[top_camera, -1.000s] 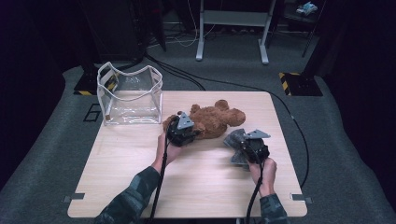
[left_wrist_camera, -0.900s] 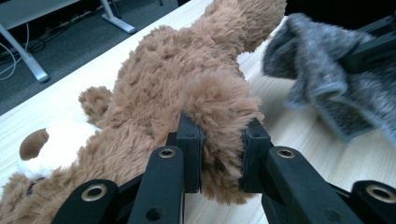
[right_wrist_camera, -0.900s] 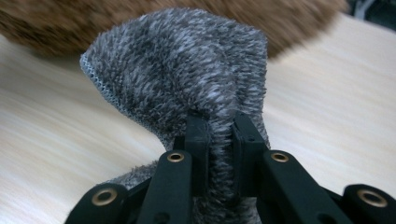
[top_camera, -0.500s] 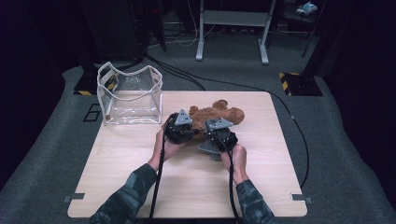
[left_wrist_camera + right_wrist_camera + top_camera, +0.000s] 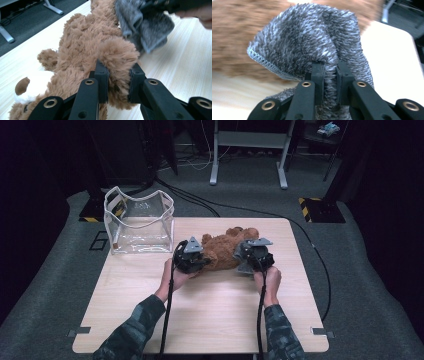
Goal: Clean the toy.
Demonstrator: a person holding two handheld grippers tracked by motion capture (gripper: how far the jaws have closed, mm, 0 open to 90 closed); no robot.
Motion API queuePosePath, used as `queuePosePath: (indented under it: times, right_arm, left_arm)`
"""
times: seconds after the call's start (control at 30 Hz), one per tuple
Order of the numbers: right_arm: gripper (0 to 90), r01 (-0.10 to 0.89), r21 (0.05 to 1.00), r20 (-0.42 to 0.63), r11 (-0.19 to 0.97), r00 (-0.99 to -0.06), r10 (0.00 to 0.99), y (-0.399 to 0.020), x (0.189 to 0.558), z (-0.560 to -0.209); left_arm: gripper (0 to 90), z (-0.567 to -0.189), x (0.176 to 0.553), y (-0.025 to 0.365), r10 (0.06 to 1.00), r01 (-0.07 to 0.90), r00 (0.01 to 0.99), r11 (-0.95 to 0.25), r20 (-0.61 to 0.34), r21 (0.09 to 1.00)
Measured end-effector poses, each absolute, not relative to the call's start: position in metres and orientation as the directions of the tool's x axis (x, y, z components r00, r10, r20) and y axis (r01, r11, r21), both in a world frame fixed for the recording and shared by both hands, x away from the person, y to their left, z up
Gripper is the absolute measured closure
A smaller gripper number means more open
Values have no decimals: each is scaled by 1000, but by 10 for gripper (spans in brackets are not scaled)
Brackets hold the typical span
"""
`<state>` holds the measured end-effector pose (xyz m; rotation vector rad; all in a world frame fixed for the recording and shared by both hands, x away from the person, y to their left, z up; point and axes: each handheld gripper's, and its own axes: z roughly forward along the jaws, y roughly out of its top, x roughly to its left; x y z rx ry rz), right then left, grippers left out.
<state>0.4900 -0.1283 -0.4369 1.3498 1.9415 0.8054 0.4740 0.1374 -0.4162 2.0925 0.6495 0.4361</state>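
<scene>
Lying on its side near the middle of the far half of the counter [image 5: 210, 320], the brown teddy bear [image 5: 223, 251] is being held at one end by the left gripper [image 5: 192, 261]. In the left gripper view the black jaws are clamping a furry brown limb of the bear [image 5: 95, 50], the plush bulging out above and between the pads, with the pale muzzle and a dark brown ear patch showing at the lower left. The right gripper [image 5: 248, 260] is sitting at the bear's other end, just beside it, and is carrying a grey fluffy cloth [image 5: 245, 268]. In the right gripper view its jaws are standing almost together, pinching a fold of that cloth [image 5: 312, 40]; the fabric is rising above the pads in a loose hood with a stitched hem along its left edge, and the brown fur is blurring behind it. From the left gripper view the same grey cloth [image 5: 145, 27] is hanging against the bear's upper body, touching the fur. A clear plastic bag [image 5: 139, 222] with an open top is standing upright at the far left corner of the counter, apart from the bear and both grippers. Both of the person's forearms, in patterned sleeves, are reaching in from the near edge.
</scene>
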Motion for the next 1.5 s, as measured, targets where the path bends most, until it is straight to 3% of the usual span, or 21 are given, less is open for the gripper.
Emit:
queuePosePath:
  times: [0.1,0.2,0.5,0.6,0.83,1.03,1.23,1.5]
  right_arm:
    - [798,576,780,-134,245,-229,964,-143,493,-436]
    - [797,563,789,-126,248,-246,961,-143,483,-434]
    - [797,506,752,-142,423,-502,853,-76,454,-444]
    - [797,519,744,-151,421,-483,863,-68,464,-445]
    - [797,559,748,-159,359,-375,913,-95,479,-442]
    - [796,514,767,-175,384,-408,896,-94,463,-428]
    - [796,527,749,-138,402,-470,872,-74,470,-439]
    - [797,588,724,-129,361,-398,908,-90,488,-448]
  left_arm:
    - [746,-416,475,138,592,293,804,-479,58,828]
    - [743,-415,477,138,598,298,800,-467,50,832]
    - [739,-414,481,140,606,311,795,-447,29,838]
    - [739,-413,481,141,610,313,792,-443,27,840]
    - [740,-410,482,143,611,314,791,-436,22,843]
    - [739,-408,482,144,612,309,791,-432,24,847]
    - [730,-412,486,148,627,342,779,-404,-15,848]
    - [727,-414,489,155,639,365,768,-395,-33,843]
